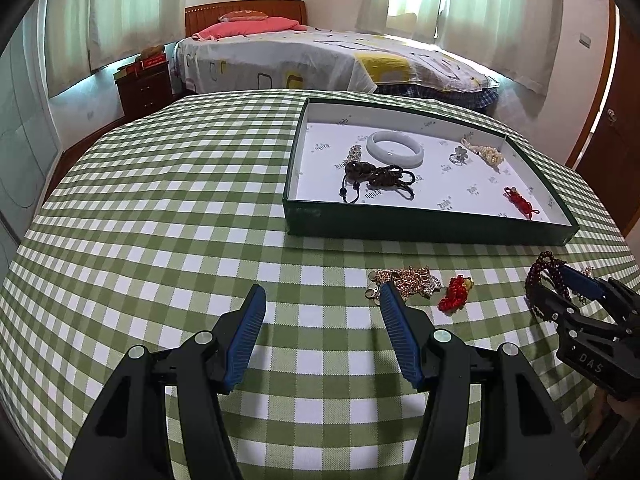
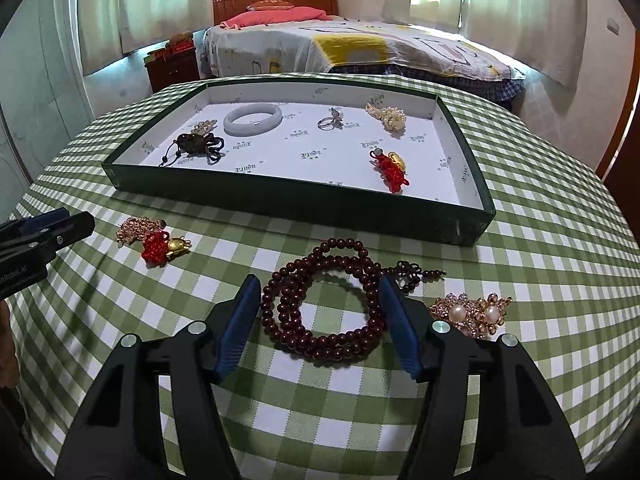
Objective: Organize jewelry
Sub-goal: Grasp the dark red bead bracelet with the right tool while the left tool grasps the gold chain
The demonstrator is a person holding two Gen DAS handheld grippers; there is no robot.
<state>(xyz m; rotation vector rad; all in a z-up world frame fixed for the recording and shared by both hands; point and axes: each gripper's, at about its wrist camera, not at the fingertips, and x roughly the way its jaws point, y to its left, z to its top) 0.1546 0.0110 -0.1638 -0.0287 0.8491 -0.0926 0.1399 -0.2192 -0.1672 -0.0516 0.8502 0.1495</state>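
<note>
A coil of dark red beads lies on the green checked tablecloth between the fingers of my right gripper. The jaws stand open on either side of the coil, which keeps its round shape. A gold-and-pearl piece sits just right of the right finger. My left gripper hovers open over bare cloth, its right fingertip beside a gold chain pile and a red knotted charm. The green tray beyond holds a white bangle, a dark corded piece, a ring, pearls and a red charm.
The table drops away at its left and right edges. A bed and a wooden nightstand stand behind it, and a wooden door is at the far right. White tray floor shows between the pieces.
</note>
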